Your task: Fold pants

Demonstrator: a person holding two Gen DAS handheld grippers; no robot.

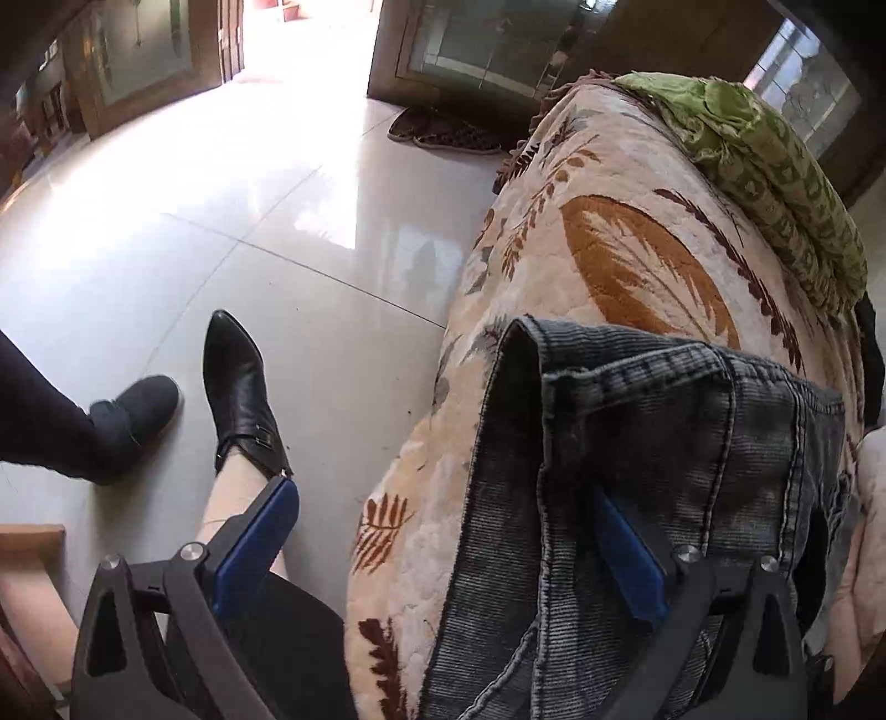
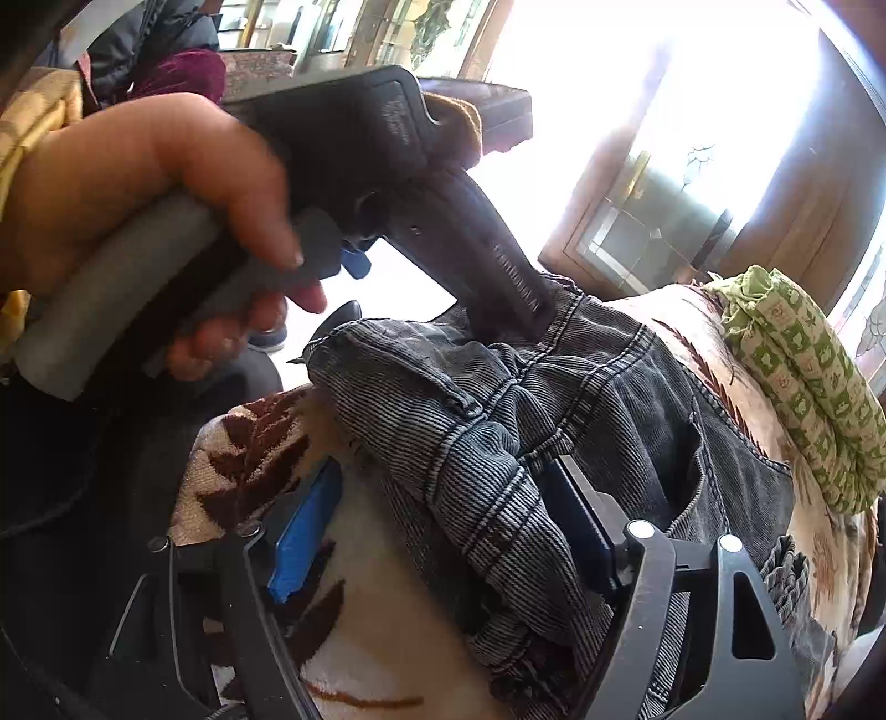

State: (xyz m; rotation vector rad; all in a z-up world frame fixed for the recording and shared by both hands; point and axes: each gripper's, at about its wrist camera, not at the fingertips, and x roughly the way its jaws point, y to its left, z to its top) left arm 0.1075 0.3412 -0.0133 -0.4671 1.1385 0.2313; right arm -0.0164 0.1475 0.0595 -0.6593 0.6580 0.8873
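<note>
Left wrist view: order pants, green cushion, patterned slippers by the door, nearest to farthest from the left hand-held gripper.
1. Pants, right at the left hand-held gripper, under its right finger.
2. Green cushion, upper right, on the leaf-print cover.
3. Patterned slippers, top centre, on the floor.

Pale glossy floor tiles [image 1: 232, 232] mirror hard daylight pouring through an open doorway [image 1: 310, 33]. Wooden cabinets with glass doors [image 1: 487, 50] line the far wall, a patterned mat [image 1: 443, 133] lying at their foot. A sofa under a cream leaf-print cover [image 1: 609, 266] fills the near side, with a green patterned cushion [image 1: 775, 166] on top.
</note>
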